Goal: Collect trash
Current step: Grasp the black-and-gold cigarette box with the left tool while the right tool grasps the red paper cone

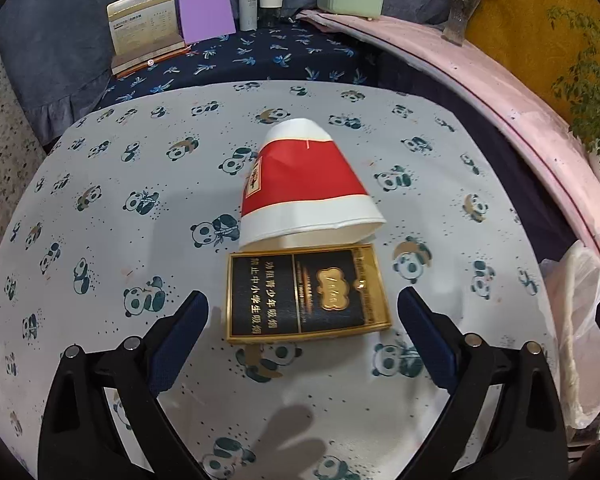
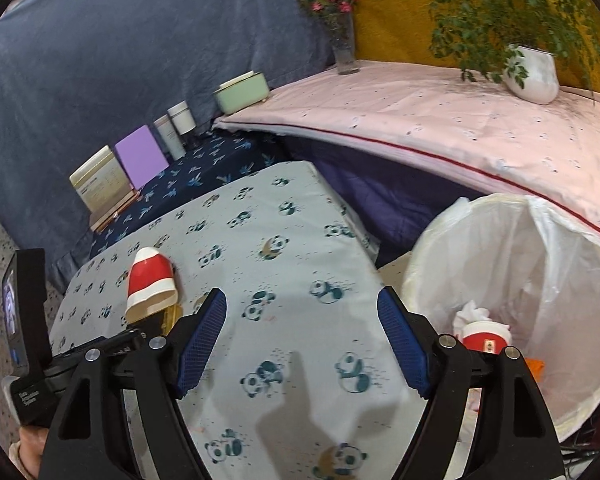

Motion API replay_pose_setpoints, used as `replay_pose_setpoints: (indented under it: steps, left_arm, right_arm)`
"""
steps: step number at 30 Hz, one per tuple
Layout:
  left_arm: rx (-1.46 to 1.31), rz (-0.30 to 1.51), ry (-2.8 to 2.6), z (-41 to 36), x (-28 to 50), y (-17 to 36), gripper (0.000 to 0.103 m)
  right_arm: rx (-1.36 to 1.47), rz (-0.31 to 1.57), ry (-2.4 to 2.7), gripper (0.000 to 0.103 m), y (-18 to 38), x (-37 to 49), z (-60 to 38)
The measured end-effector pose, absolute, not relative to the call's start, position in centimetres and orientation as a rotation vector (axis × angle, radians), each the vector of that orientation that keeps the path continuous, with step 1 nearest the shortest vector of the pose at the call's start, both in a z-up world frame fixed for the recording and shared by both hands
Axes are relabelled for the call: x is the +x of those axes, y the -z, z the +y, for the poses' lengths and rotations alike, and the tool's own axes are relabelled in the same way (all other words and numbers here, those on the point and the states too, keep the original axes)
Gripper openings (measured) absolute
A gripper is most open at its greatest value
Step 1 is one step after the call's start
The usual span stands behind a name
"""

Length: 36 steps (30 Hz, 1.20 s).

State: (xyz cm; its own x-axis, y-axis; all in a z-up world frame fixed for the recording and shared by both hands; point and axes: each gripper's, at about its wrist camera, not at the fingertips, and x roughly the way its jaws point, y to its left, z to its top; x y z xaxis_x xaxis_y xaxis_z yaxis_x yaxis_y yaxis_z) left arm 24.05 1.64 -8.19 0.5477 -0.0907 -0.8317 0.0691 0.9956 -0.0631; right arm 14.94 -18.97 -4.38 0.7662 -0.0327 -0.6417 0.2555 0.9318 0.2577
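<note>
Panda-print cloth covers the low table I'm working over, with a blue-draped wall behind and a pink-covered ledge running off to my right.

My left gripper hangs with its jaws spread and nothing between the pads. Just ahead of its fingertips, centred in the gap, lies a dark cigarette pack with gold trim, flat on the cloth. Directly beyond the pack, touching or nearly touching its far edge, a red and white paper cup lies on its side, its open mouth facing me.

My right gripper is also spread wide and empty, over bare cloth. Ahead of it and to its left I can see the same cup; close on its right stands the lined bin, with another cup and some crumpled tissue already inside.

I judge the pack to be the next pick for my left side. It lies flat, so I'd bring the fingers down steeply, straddle its two short sides evenly, and close only once both pads are level with its edges. The risk, I think, is nudging the cup and sending it rolling.
</note>
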Motion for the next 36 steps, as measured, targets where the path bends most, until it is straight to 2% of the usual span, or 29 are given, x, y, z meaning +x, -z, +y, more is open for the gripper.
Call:
replay_pose_setpoints:
  steps: [14, 23, 36]
  left_arm:
    - [-0.004, 1.041, 0.131, 1.0, 25.8, 10.2, 0.093]
    - [-0.033, 1.024, 0.181, 2.0, 24.6, 9.6, 0.092]
    - [-0.107, 0.986, 0.034, 10.8, 23.7, 7.6, 0.092]
  right_arm:
    - [0.316, 0.720, 0.119, 0.075, 5.7, 18.1, -16.2]
    - [0.297, 0.739, 0.083, 0.075, 6.0, 19.8, -14.5]
    - [0.247, 0.771, -0.048, 0.075, 6.4, 23.6, -7.8]
